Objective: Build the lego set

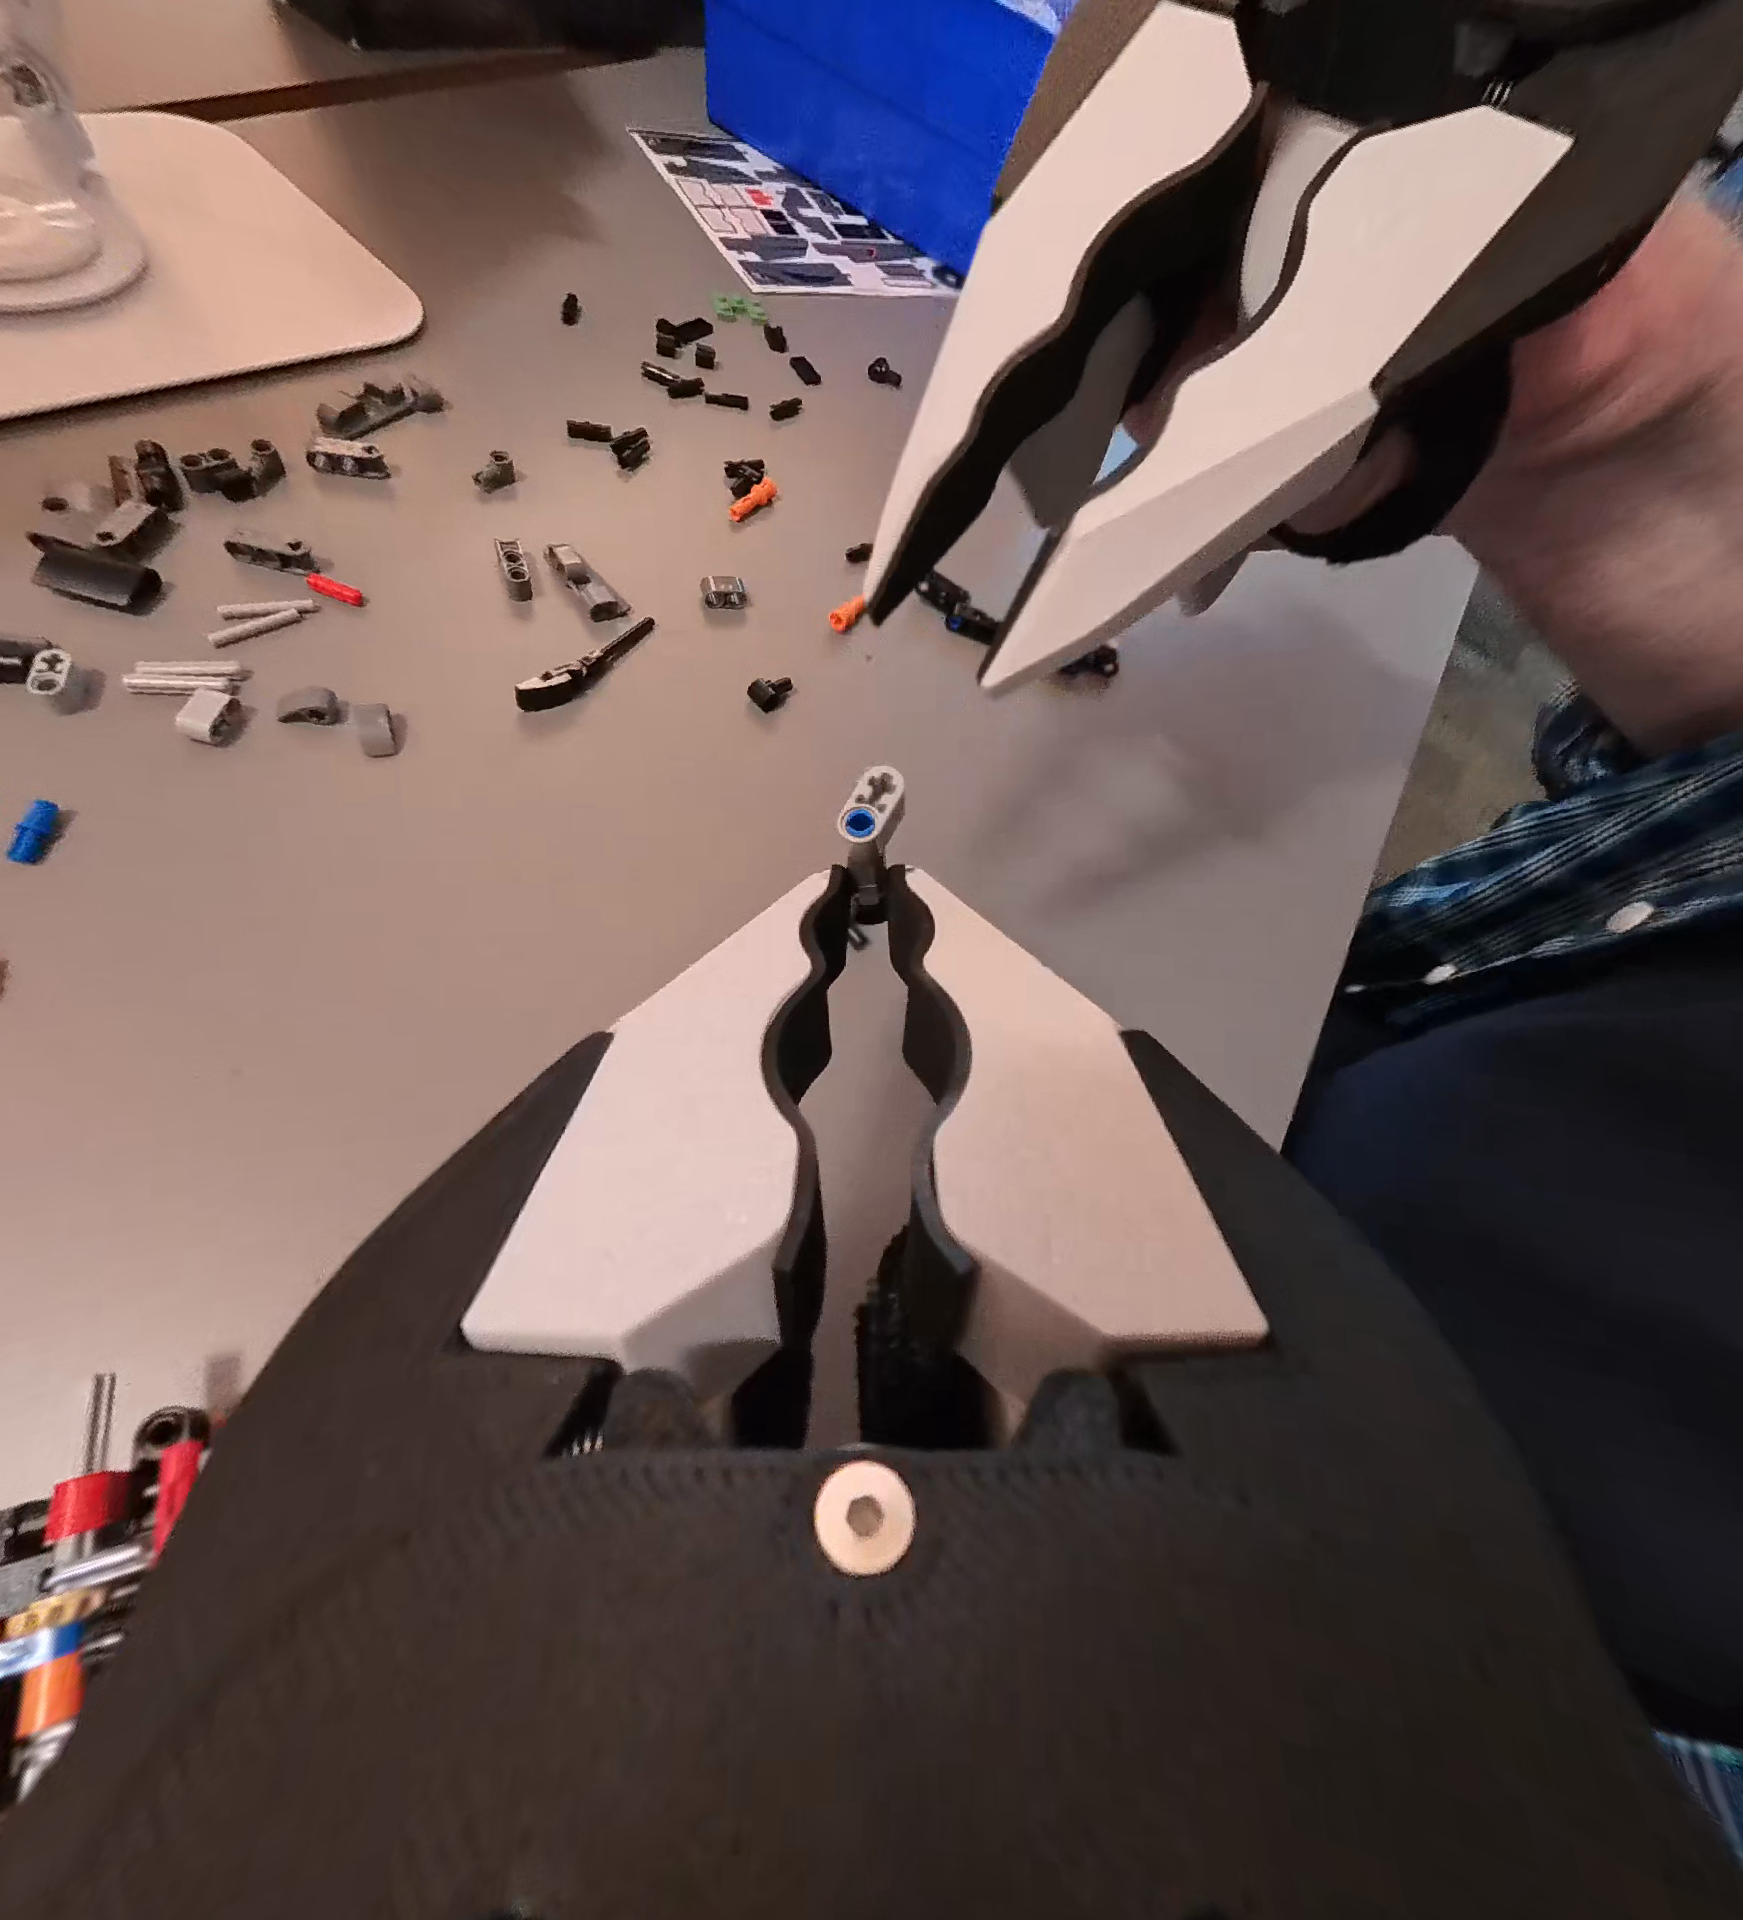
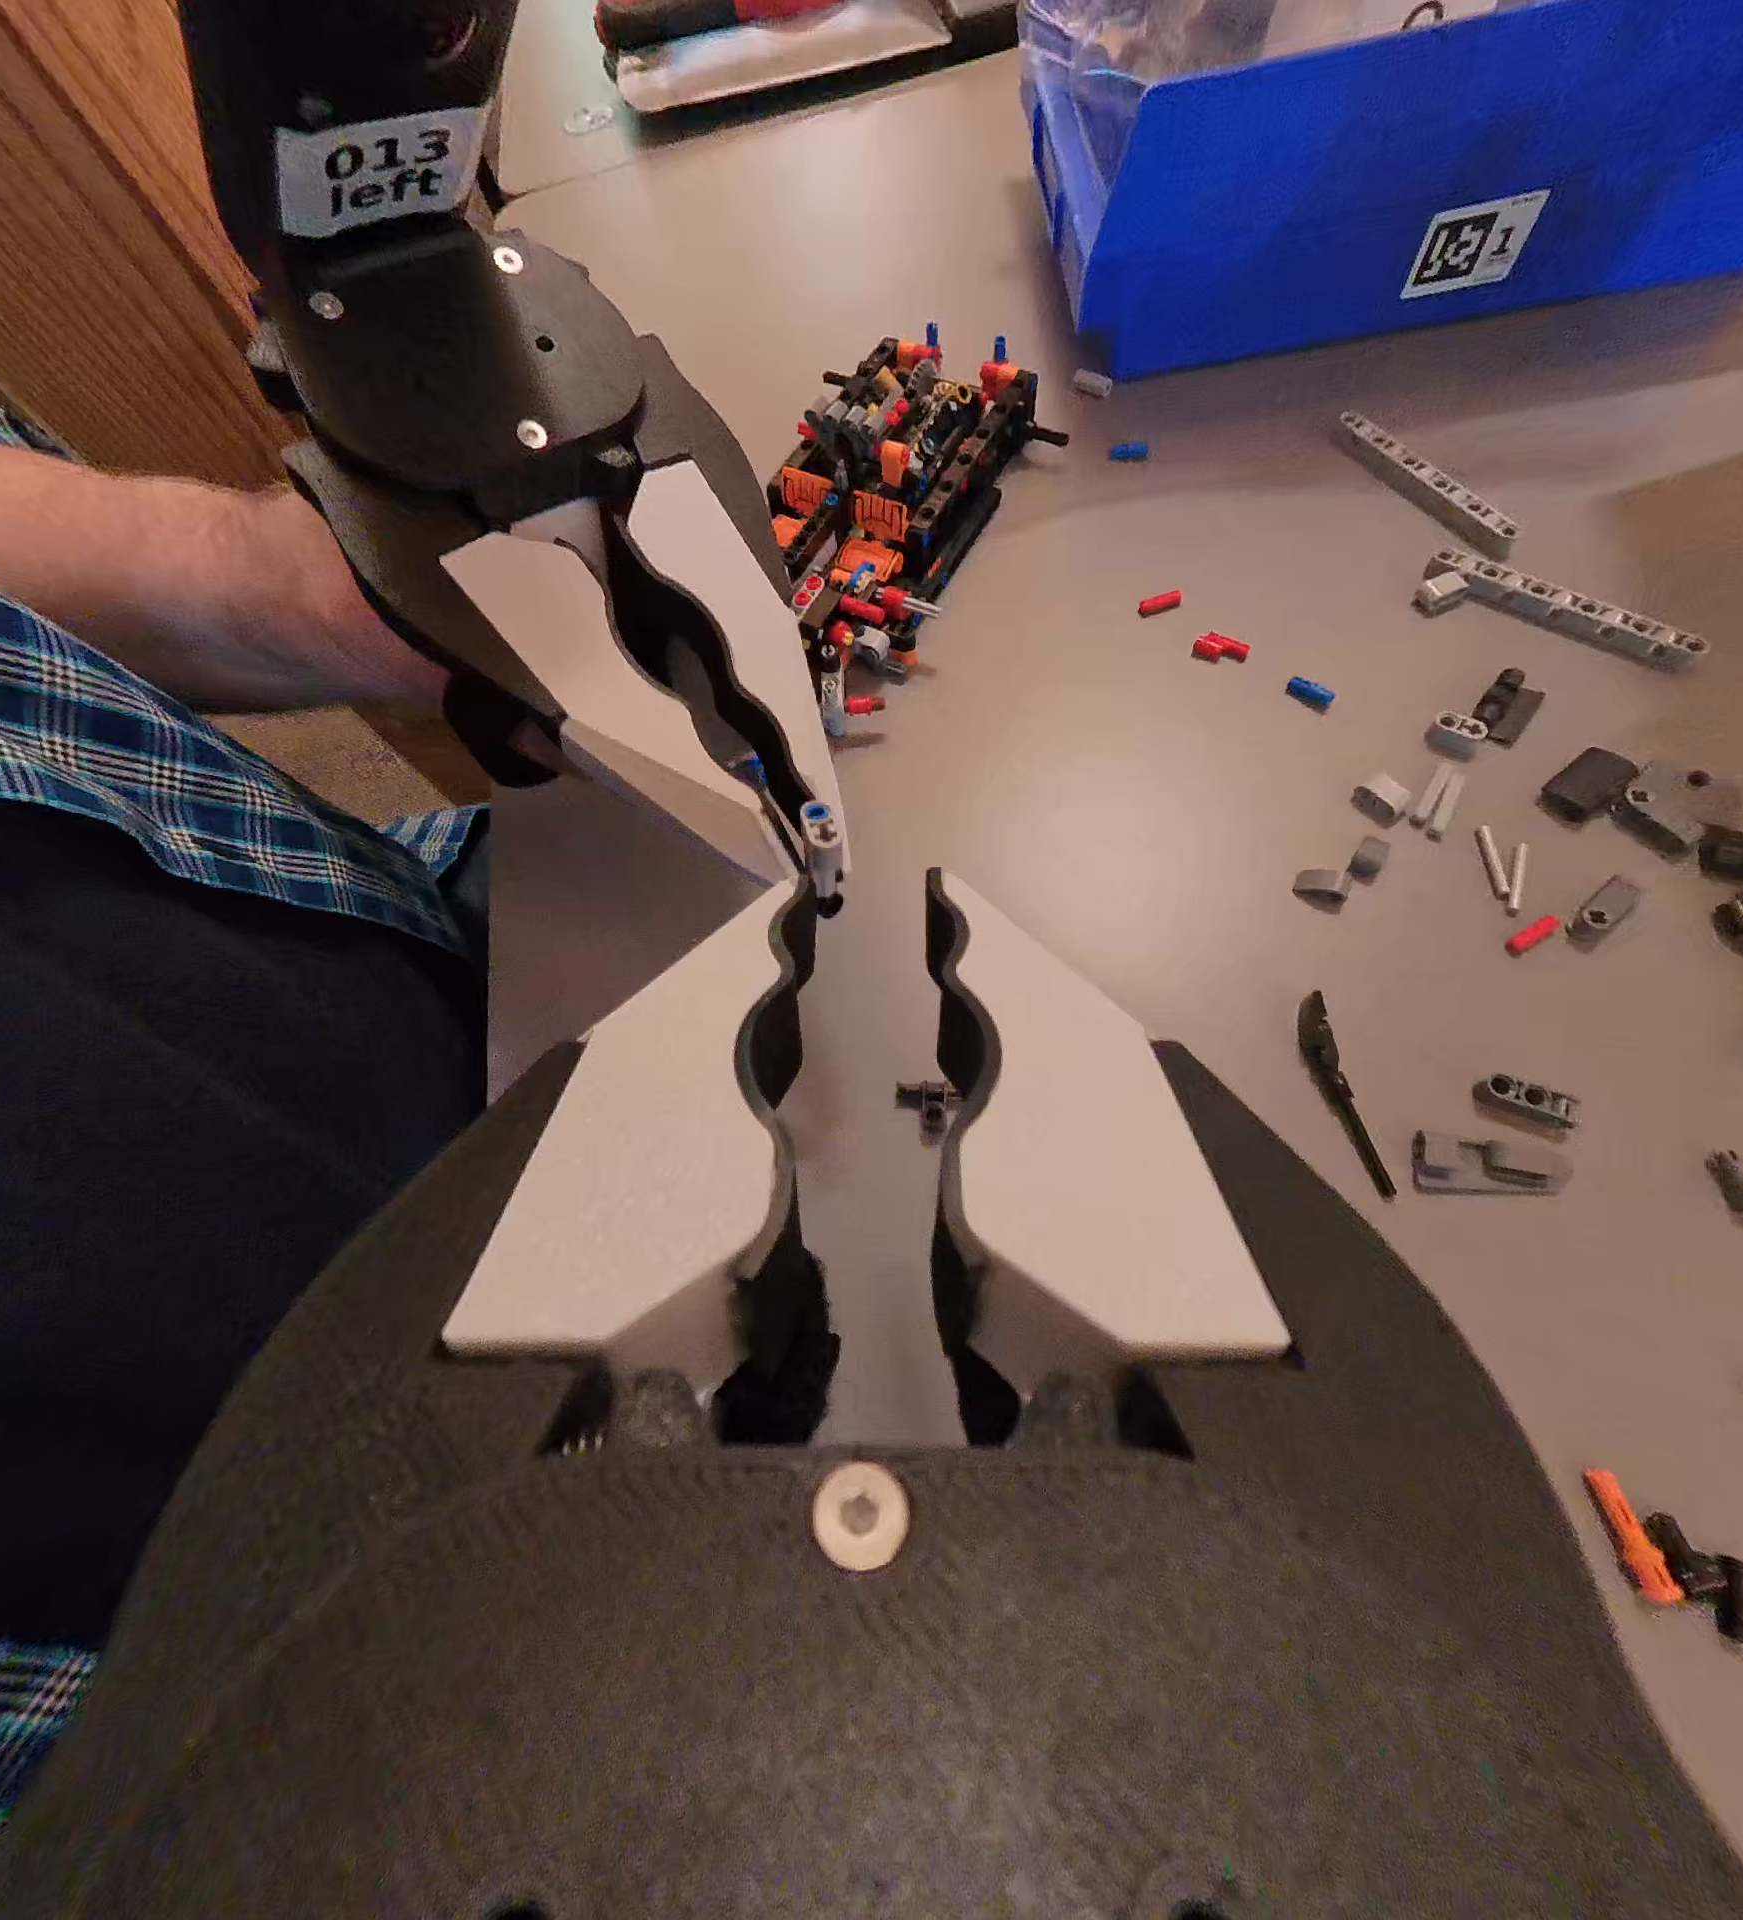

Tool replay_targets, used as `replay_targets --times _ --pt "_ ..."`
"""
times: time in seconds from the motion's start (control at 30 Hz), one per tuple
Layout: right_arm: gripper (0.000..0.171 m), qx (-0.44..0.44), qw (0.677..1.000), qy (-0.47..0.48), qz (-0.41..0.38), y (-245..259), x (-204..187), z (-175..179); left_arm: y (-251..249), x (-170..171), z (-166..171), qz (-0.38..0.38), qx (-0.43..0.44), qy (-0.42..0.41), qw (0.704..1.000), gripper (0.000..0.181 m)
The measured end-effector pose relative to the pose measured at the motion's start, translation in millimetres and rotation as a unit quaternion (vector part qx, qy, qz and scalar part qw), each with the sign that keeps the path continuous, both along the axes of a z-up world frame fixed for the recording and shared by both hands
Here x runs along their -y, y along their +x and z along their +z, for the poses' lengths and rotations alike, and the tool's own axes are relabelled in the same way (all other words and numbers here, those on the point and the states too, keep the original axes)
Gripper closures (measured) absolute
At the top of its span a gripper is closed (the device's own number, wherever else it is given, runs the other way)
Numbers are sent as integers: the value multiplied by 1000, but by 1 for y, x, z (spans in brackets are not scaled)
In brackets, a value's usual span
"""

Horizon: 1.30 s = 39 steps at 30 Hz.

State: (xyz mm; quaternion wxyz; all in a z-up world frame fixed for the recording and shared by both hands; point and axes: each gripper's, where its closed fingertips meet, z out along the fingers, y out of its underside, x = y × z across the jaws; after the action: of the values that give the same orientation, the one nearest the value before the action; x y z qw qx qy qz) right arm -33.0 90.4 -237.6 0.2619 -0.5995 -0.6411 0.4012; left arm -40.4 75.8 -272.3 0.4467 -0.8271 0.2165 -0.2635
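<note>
My left gripper (image 1: 867, 888) is shut on a small grey lego connector (image 1: 872, 812) with a blue pin in one hole, held above the table. In the right wrist view the left gripper (image 2: 820, 868) comes in from the upper left with the grey connector (image 2: 822, 831) at its tips. My right gripper (image 2: 869, 883) is open and empty; its left fingertip (image 2: 802, 904) sits right beside the connector. It shows open in the left wrist view (image 1: 940, 644) too. The partly built orange and black model (image 2: 898, 499) stands on the table beyond.
Several loose grey, black, red, blue and orange parts (image 1: 254, 582) lie scattered on the grey table (image 1: 534, 935). A blue box (image 2: 1418, 177) and sticker sheet (image 1: 794, 218) sit at the back. Long grey beams (image 2: 1563, 608) lie right. A small black piece (image 2: 927, 1099) lies under my right gripper. The table edge (image 2: 489, 935) and the person's lap are left. About 4 cm separates my left fingertips from my right.
</note>
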Motion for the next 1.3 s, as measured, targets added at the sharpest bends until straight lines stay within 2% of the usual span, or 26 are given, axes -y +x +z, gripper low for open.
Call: replay_targets --times 0.27,0.43,0.6,0.73,0.9,1.07,1.17,1.3 --pt "149 -37 999 -19 -2 5 1 8 5 -1 14 10 38 8 999 175" --pt "149 -48 998 -7 -34 30 -12 10 -1 2 20 23 30 16 999 175" --pt "150 -24 995 2 -99 74 -43 -5 -11 9 14 39 32 6 999 175" --pt "154 13 986 46 -160 114 -78 -17 -15 14 9 48 30 2 998 175" --pt "158 47 980 76 -179 134 -95 -28 -24 18 8 59 30 -2 998 175" --pt "156 53 981 90 -162 121 -97 -33 -43 28 13 81 5 11 997 175" --pt "156 52 985 99 -131 92 -95 -35 -58 34 14 100 3 10 995 175" --pt "157 76 982 131 -109 46 -110 -46 -69 37 12 118 10 8 993 175"
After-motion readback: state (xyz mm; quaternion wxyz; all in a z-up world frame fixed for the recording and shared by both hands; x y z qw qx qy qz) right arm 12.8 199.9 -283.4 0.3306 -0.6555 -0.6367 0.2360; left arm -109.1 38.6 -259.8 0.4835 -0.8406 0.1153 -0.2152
